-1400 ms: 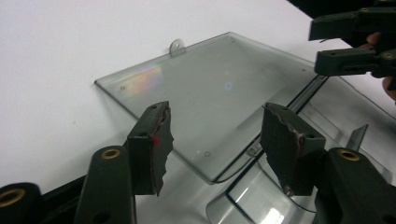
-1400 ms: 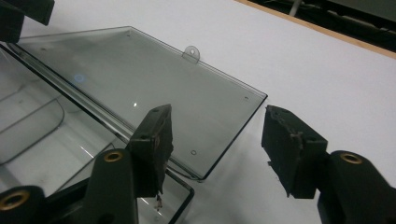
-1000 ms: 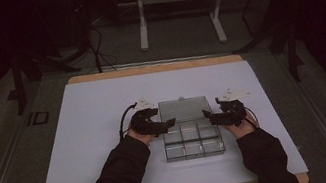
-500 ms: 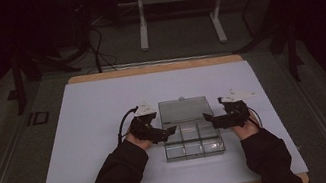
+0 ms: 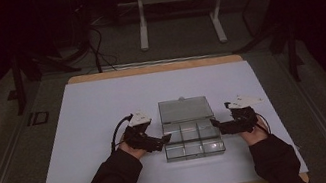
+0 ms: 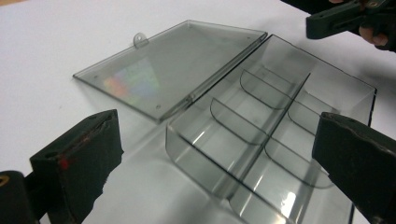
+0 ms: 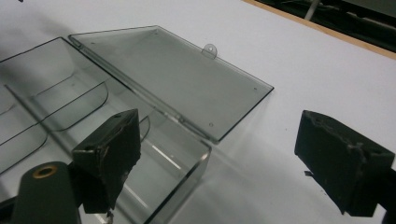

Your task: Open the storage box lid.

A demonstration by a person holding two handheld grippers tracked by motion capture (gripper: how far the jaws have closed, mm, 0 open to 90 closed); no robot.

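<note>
The box looks like clear glossy smoked plastic, the table sheet matt white, perhaps paper.

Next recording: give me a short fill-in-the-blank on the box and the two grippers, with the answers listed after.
1. The clear box lies with its lid ____.
2. Its compartments hold ____.
3. The left gripper and right gripper sit on ____ sides of the box.
4. Both grippers' fingers stand ____.

Missing words: open; nothing; opposite; open
</note>
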